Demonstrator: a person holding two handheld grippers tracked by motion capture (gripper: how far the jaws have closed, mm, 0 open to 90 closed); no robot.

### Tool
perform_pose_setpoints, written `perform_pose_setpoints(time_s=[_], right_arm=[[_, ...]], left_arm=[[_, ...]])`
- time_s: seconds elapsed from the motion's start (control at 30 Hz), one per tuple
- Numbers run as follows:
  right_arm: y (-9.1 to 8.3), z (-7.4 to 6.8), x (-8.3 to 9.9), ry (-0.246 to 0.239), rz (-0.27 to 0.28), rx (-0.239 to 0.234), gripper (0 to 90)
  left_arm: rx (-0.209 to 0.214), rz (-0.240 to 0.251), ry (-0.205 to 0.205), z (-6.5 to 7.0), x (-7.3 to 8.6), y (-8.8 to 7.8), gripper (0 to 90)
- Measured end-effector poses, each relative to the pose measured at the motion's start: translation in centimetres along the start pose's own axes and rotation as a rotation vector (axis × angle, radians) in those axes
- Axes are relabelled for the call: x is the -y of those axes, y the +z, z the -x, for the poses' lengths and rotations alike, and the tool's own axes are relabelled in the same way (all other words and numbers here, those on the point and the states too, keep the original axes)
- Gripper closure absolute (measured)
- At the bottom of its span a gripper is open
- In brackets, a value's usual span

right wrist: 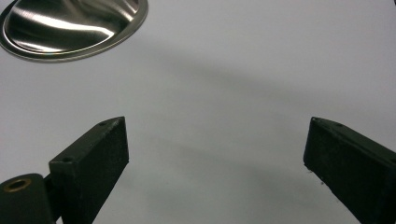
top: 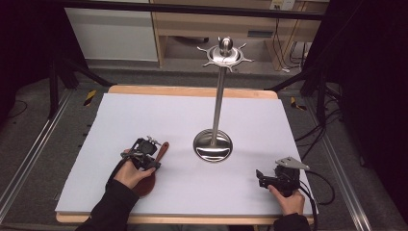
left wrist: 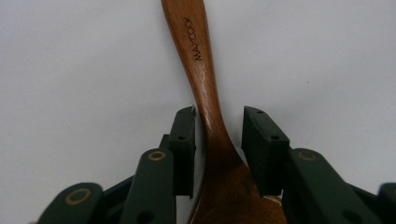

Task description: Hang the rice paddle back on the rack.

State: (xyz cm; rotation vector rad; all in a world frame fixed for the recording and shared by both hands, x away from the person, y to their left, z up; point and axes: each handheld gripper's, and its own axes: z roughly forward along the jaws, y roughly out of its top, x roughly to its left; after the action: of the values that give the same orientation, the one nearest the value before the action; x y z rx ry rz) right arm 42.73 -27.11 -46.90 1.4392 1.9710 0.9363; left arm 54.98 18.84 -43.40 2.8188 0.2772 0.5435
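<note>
- A wooden spoon point(top: 153, 168) is seen lying flat on the white sheet point(top: 144, 115) that covers the table point(top: 192, 91), at the near left of the high view, with its handle pointing away from the person and slightly to the right.
- In the left gripper view the spoon point(left wrist: 205, 107) is shown with the word MAXCOOK burnt into its handle; the bowl end is cut off at the bottom edge.
- The left gripper point(top: 146, 153) is held over the spoon's neck, just where the handle widens into the bowl.
- The left gripper point(left wrist: 218, 140) is set astride the neck with its jaws narrowed around it; the left pad appears to be touching the wood, while a thin gap is seen at the right pad, so a firm clamp cannot be confirmed.
- The right gripper point(top: 267, 178) is held low over the sheet at the near right, well apart from the spoon.
- In the right gripper view the right gripper point(right wrist: 217, 154) is shown with its jaws spread wide and with bare sheet between them.
- A steel utensil stand point(top: 216, 103) is placed upright near the middle of the sheet, between the two grippers and farther from the person; its round base point(right wrist: 70, 25) is caught at the upper left of the right gripper view.
- A ring of hooks point(top: 225, 54) is carried at the top of the stand's pole.
</note>
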Motion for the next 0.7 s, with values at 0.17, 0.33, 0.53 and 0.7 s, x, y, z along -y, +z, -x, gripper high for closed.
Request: perform_pose_setpoints(time_s=[0.17,0.33,0.53,0.7], right_arm=[[0.0,0.0,0.0,0.001,-0.001,-0.001,7.0],[0.0,0.0,0.0,-0.003,-0.002,0.003,7.0],[0.0,0.0,0.0,-0.009,0.000,-0.001,7.0],[0.1,0.0,0.0,-0.010,-0.004,0.000,7.0]], left_arm=[[0.004,0.004,0.002,-0.1,0.1,0.1,68.7],[0.030,0.011,-0.004,0.3,-0.2,0.0,73.9],[0.034,-0.027,-0.052,1.1,-0.5,-0.1,74.2],[0.038,-0.016,-0.064,1.0,-0.7,-0.7,69.3]])
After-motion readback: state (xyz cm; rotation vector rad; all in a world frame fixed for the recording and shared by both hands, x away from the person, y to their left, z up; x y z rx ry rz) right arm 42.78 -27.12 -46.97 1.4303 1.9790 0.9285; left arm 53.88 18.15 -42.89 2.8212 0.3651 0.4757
